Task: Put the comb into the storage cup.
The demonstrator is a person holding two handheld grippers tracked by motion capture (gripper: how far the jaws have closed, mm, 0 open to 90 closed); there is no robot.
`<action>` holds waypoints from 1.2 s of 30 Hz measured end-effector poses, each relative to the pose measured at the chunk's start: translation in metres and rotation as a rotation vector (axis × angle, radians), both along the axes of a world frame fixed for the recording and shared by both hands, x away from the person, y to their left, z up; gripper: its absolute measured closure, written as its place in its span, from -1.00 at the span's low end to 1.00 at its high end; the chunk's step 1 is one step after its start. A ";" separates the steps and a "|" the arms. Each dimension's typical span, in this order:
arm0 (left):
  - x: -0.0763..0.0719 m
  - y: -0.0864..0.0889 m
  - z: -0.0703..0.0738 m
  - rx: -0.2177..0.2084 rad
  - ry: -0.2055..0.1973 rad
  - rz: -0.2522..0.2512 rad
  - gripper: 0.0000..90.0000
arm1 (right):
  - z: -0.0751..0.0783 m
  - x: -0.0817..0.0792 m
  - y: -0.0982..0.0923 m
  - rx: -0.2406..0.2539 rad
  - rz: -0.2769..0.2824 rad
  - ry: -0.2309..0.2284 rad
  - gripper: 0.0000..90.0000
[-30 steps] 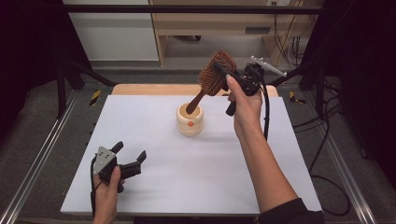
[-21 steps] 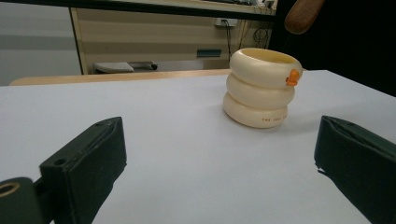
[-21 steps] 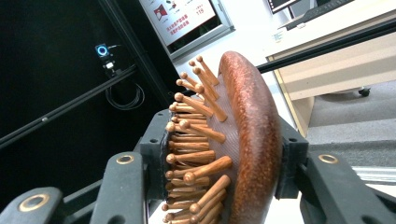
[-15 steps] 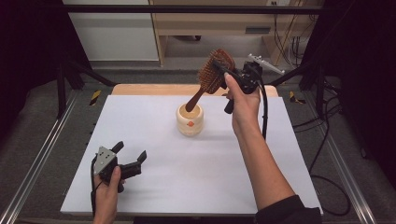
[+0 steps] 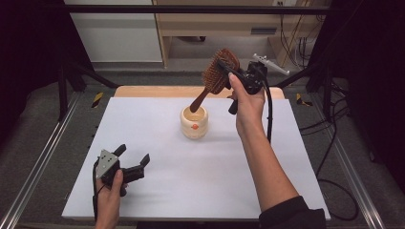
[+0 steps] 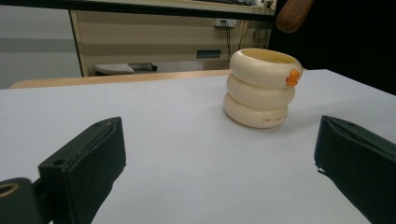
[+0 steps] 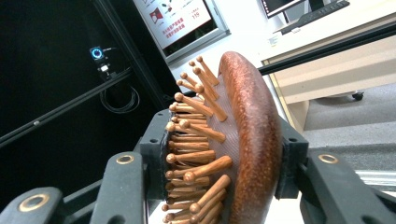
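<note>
A brown wooden hairbrush [image 5: 217, 76] is held in the air above the back of the table, my right gripper [image 5: 234, 72] shut on its head. Its handle slants down to the mouth of a cream ring-shaped holder [image 5: 194, 122] with a small orange duck on its side. In the right gripper view the pads [image 7: 154, 149] clamp the bristle side and the back of the hairbrush [image 7: 247, 140]. My left gripper [image 5: 131, 160] rests low on the white table near the front left, jaws spread wide with nothing between them. Beyond them in the left gripper view stands the holder [image 6: 261, 88].
The white table [image 5: 191, 176] has bare room around the holder. A wooden strip [image 5: 143, 90] runs along its back edge. Metal rails [image 5: 38, 162] flank both sides, and a black cable [image 5: 270, 114] trails from the right gripper.
</note>
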State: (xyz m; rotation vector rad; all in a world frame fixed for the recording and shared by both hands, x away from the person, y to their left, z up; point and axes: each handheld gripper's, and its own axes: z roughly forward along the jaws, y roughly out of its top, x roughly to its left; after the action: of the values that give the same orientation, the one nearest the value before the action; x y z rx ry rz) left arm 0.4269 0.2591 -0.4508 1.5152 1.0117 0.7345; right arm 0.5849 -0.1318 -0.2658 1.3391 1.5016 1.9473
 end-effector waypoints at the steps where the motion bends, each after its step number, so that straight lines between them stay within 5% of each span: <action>1: 0.000 0.000 0.000 0.000 0.000 0.000 -0.95 | 0.000 0.000 0.000 0.001 -0.001 -0.002 0.13; 36: 0.001 0.001 0.000 0.002 -0.001 -0.004 -0.95 | -0.004 0.002 0.007 -0.055 -0.010 -0.017 0.13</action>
State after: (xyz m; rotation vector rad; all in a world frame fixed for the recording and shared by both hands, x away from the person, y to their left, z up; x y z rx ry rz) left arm 0.4277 0.2600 -0.4512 1.5177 1.0079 0.7332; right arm 0.5873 -0.1251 -0.2699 1.3014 1.5268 1.8921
